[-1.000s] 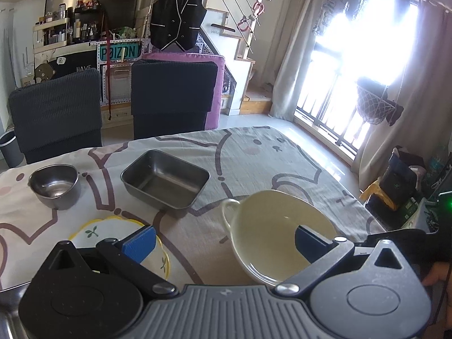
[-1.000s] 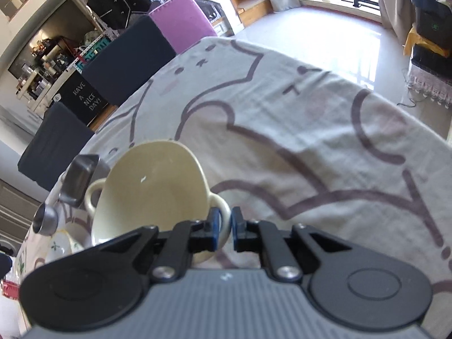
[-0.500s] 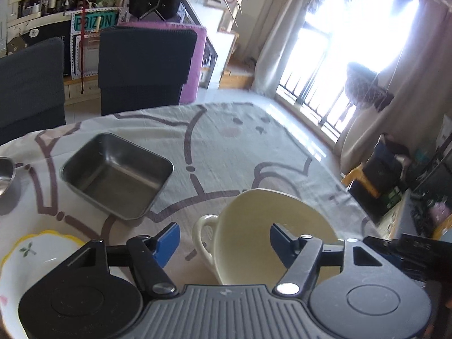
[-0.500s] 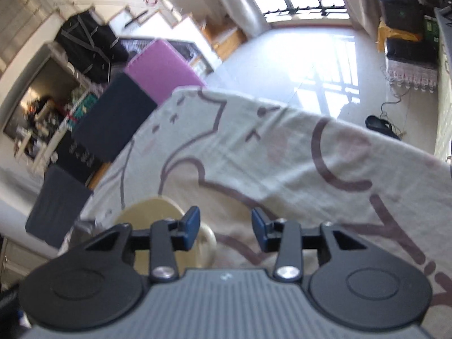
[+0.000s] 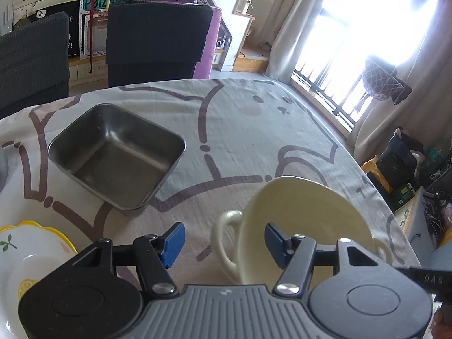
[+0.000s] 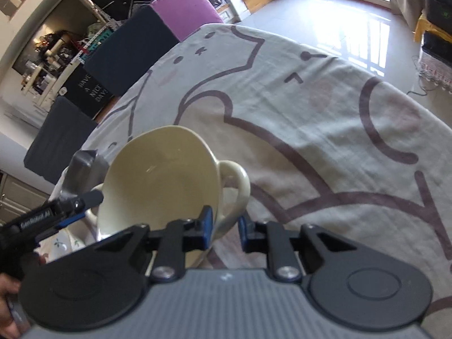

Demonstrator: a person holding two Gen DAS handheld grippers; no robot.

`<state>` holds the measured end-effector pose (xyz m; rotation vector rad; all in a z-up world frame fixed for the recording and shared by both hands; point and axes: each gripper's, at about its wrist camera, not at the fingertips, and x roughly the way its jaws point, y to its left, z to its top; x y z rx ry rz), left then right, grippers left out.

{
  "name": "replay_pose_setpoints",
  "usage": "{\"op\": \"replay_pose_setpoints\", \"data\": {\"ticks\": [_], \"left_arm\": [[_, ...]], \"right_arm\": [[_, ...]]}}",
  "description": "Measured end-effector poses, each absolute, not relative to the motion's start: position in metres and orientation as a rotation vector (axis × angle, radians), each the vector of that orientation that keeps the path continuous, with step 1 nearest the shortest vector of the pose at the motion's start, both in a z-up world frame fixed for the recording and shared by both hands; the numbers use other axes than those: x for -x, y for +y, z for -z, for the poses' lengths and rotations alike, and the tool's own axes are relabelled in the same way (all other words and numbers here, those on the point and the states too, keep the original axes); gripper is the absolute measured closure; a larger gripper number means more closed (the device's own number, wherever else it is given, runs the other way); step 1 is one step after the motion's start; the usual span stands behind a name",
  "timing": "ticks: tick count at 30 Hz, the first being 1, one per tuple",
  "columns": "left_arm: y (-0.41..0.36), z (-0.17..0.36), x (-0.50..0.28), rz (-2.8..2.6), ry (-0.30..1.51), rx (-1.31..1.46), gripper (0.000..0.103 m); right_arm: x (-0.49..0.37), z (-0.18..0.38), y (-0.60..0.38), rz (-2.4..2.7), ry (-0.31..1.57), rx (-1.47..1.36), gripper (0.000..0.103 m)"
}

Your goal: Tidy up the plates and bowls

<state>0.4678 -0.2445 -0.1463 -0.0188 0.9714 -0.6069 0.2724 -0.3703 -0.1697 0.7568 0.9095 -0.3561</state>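
A cream two-handled bowl [image 5: 305, 220] sits on the cat-print tablecloth [image 5: 240, 130]. My left gripper [image 5: 224, 238] straddles its left handle [image 5: 226, 234], one blue pad outside and one inside the rim. The jaws are closing and neither pad presses. My right gripper [image 6: 224, 226] straddles the rim at the other handle [image 6: 237, 186]. Its jaws are closing too, the pads very near the wall and handle root. The left gripper [image 6: 70, 206] also shows at the bowl's [image 6: 161, 180] far side.
A square steel pan [image 5: 118, 155] stands left of the bowl and reappears behind it as the steel pan [image 6: 82, 169]. A white plate with a yellow rim [image 5: 25, 254] lies near left. Dark chairs [image 5: 158, 36] stand at the far edge. The table edge [image 5: 375, 186] drops off on the right.
My left gripper came down and right to the bowl and narrowed around its left handle. My right gripper let go of the other handle, pulled back, then returned around it, jaws narrowing.
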Motion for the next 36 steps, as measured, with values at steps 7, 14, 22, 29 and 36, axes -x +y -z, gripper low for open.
{"op": "replay_pose_setpoints", "data": {"ticks": [7,14,22,29,36], "left_arm": [[-0.243,0.151,-0.465,0.656,1.019,0.050,0.056],[-0.245,0.158,-0.463,0.664,1.061,0.051,0.075],[-0.249,0.160,-0.463,0.670,1.056,0.030,0.079],[-0.254,0.161,-0.466,0.667,1.072,0.008,0.078],[-0.261,0.166,-0.468,0.666,1.097,-0.021,0.077]], "right_arm": [[-0.274,0.166,-0.379,0.401,0.869,-0.714,0.081],[-0.283,0.160,-0.375,0.403,0.897,-0.567,0.069],[-0.292,0.161,-0.381,0.373,0.902,-0.560,0.070],[-0.296,0.163,-0.382,0.356,0.904,-0.544,0.070],[-0.300,0.165,-0.383,0.339,0.913,-0.531,0.069]]}}
